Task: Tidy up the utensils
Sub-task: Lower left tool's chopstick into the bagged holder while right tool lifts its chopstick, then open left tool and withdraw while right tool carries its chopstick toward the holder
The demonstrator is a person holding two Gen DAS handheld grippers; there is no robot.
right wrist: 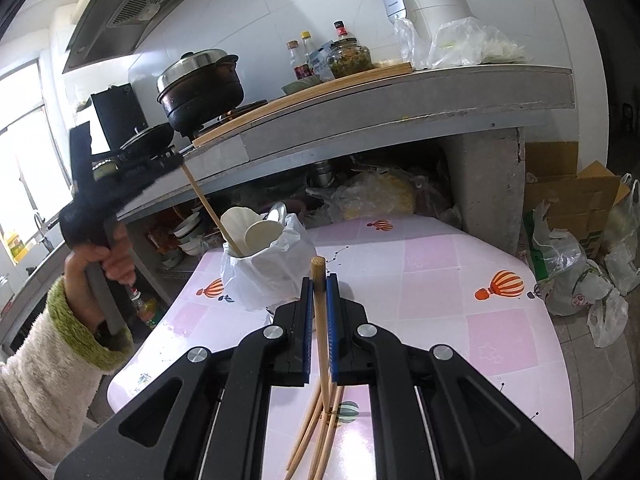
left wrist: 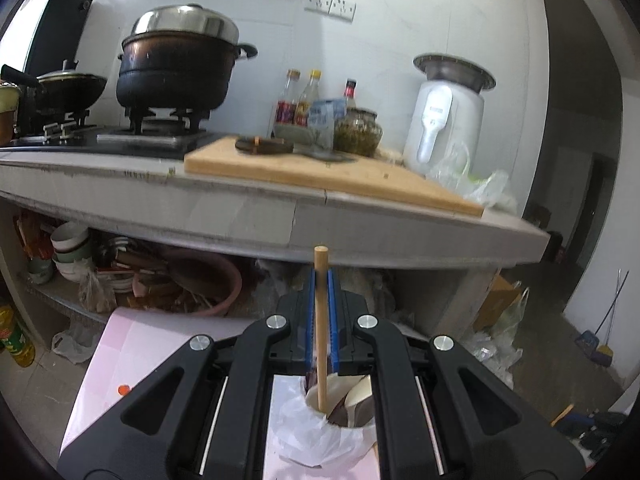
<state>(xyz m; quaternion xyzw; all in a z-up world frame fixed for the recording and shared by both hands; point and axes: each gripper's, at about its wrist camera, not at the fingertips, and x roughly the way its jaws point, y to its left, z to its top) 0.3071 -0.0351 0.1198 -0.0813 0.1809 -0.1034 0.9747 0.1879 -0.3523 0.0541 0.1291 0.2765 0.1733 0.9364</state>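
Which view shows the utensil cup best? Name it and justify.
Right wrist view: the utensil cup stands whole on the table in its white bag, spoons and a chopstick inside. Left wrist view shows only its rim behind the left gripper.

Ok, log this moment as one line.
left tongs: shut on chopstick, tip in cup | right tongs: shut on chopstick | loose chopsticks on table

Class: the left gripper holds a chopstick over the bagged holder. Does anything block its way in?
Nothing visible blocks it. The wooden chopstick in the left gripper already dips into the white bag-wrapped utensil holder, beside the pale spoons there.
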